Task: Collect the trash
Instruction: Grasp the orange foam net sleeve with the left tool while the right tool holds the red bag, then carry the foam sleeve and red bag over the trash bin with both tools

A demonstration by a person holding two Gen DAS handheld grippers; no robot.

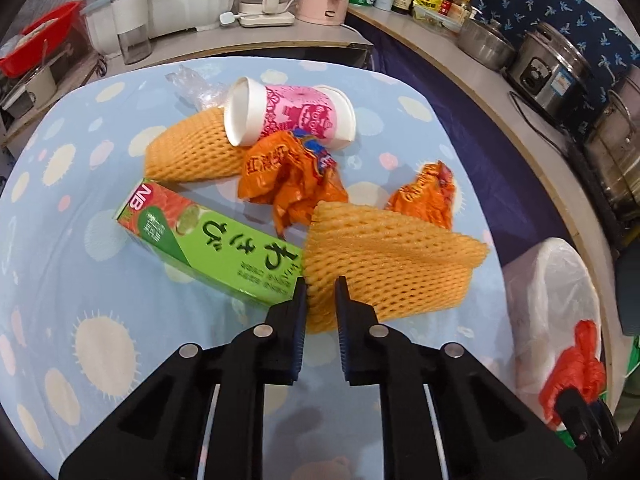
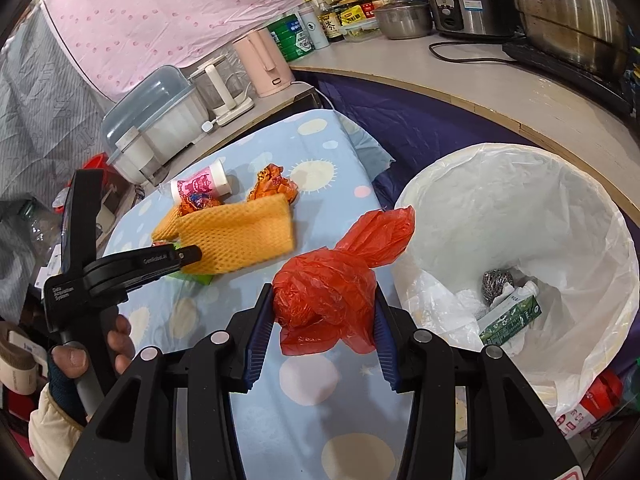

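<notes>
Right now the left gripper [image 1: 321, 292] is clamped on the near corner of an orange foam net sleeve [image 1: 384, 256], a soft, honeycomb-textured wrap folded flat on the blue spotted worktop [image 1: 72, 264]. Just left of that gripper lies a green carton [image 1: 208, 240], and beyond the sleeve sit two crumpled orange wrappers [image 1: 288, 184], a second foam net [image 1: 188, 152] and a pink-printed paper cup [image 1: 292, 116] on its side (its open mouth faces left). The right gripper [image 2: 322, 312] is closed on a scrunched red plastic bag [image 2: 332, 292], thin, glossy and knotted, with a loose tail pointing up and right. Just right of it stands a bin lined with a white bag [image 2: 560, 216], holding a steel scourer [image 2: 497, 285] and a small green carton [image 2: 510, 315].
</notes>
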